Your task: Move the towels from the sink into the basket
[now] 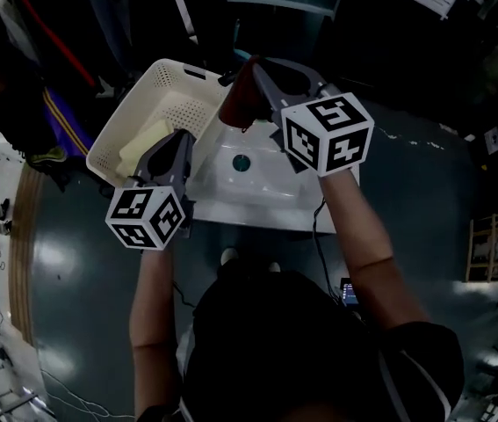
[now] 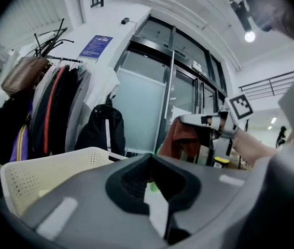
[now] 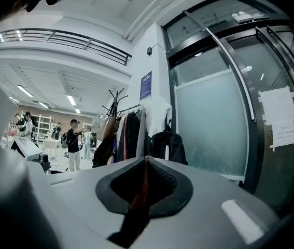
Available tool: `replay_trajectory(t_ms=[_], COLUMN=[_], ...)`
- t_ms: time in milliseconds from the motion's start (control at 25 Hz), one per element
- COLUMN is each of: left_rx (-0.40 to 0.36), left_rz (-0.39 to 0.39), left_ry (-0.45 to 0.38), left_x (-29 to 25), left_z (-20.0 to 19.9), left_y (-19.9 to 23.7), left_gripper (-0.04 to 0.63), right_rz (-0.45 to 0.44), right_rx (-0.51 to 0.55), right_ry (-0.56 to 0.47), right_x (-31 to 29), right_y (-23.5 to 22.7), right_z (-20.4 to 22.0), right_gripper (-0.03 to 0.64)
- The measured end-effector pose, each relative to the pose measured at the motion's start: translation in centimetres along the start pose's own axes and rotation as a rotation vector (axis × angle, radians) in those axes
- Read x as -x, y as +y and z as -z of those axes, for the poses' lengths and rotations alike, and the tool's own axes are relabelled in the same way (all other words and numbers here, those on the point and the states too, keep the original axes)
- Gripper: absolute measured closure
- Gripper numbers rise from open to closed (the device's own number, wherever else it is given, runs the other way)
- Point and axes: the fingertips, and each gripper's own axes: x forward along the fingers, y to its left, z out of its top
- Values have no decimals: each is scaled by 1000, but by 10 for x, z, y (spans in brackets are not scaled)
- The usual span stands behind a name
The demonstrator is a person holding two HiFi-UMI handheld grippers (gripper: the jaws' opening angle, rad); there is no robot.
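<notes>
While my right claw is clamping a rust-red towel at upper centre, my left claw is hovering, jaws together, by the basket; the blue sign is showing print too small to read.

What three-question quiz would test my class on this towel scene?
1. True or false: the left gripper is shut and empty.
2. What holds the red towel? A the left gripper; B the right gripper; C neither, it lies flat.
3. Fill in: in the head view, the sink lies to the ___ of the basket.
Key: 1 true; 2 B; 3 right.
</notes>
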Motion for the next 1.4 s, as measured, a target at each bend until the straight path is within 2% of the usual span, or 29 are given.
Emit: replay_trajectory(t_ms=[360, 680, 1000, 1400], left_rx=[16, 35, 60, 82], left_rz=[-137, -210, -257, -273], left_ry=[-28, -27, -14, 1], left_x=[41, 64, 75, 67], left_z=[-7, -4, 5, 13], left_y=[49, 80, 104, 127], left_gripper=[586, 586, 586, 586], right_rz=[-134, -227, -295, -326], right_rx=[49, 45, 28, 18], right_ry=[-49, -52, -51, -29], right_x=[-51, -91, -124, -156], right_y=[53, 91, 120, 134], right_z=[-34, -40, -31, -18], right_gripper=[601, 601, 601, 601])
